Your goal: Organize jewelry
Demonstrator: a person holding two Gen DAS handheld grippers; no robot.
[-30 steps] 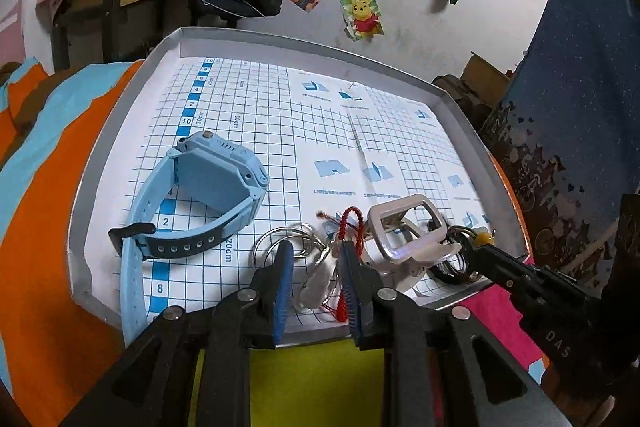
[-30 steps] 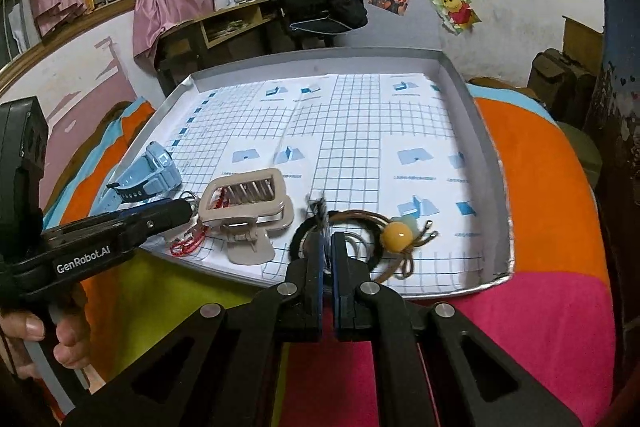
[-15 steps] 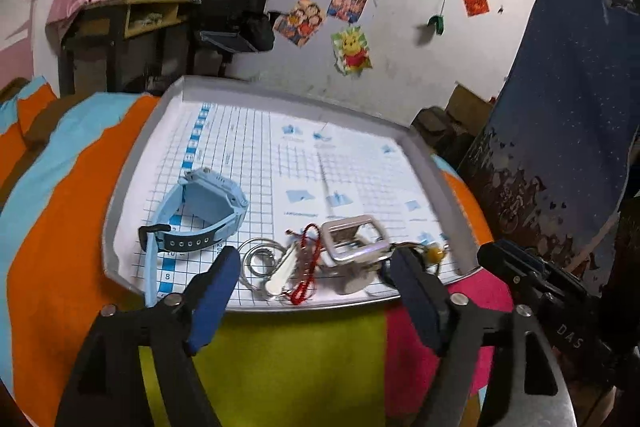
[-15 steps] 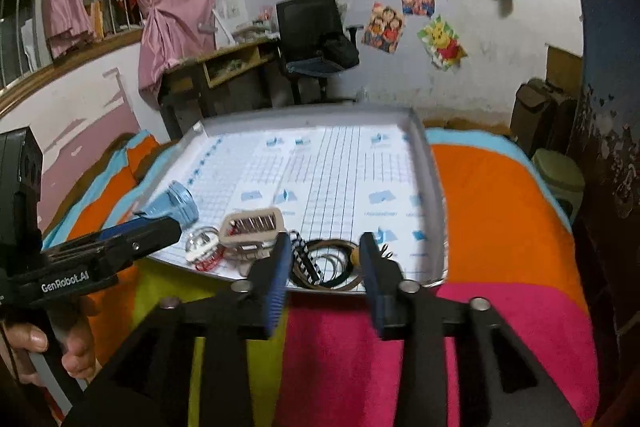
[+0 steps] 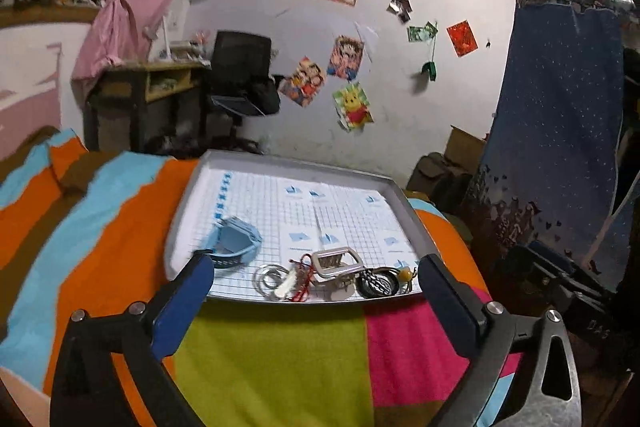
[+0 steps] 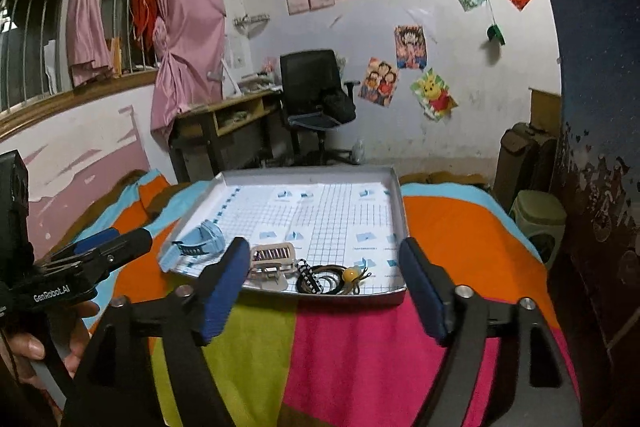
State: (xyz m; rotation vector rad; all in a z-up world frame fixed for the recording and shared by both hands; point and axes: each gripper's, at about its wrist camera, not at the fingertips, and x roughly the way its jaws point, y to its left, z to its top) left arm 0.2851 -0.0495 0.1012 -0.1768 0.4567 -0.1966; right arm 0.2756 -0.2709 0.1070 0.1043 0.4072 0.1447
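A grey tray (image 5: 405, 205) (image 6: 401, 211) lined with grid paper rests on a striped blanket. Along its near edge lie a light blue watch (image 5: 234, 241) (image 6: 198, 241), metal rings (image 5: 270, 277), a red cord (image 5: 305, 277), a beige hair claw (image 5: 336, 263) (image 6: 270, 259), and black hair ties (image 5: 378, 281) (image 6: 322, 279) with a yellow bead (image 6: 351, 272). My left gripper (image 5: 316, 301) hangs wide open, well back from the tray and above the blanket. My right gripper (image 6: 322, 287) is also wide open and empty, in front of the tray's near rim.
The colourful blanket (image 5: 272, 355) covers the bed around the tray. A hand (image 6: 24, 347) holds the left gripper's handle at the left. A desk (image 6: 224, 119) and black office chair (image 6: 316, 87) stand by the back wall; a blue speckled panel (image 5: 560, 131) rises at the right.
Both grippers opened from shut to wide open and pulled back and up from the tray. The jewelry now lies free along the tray's near edge.
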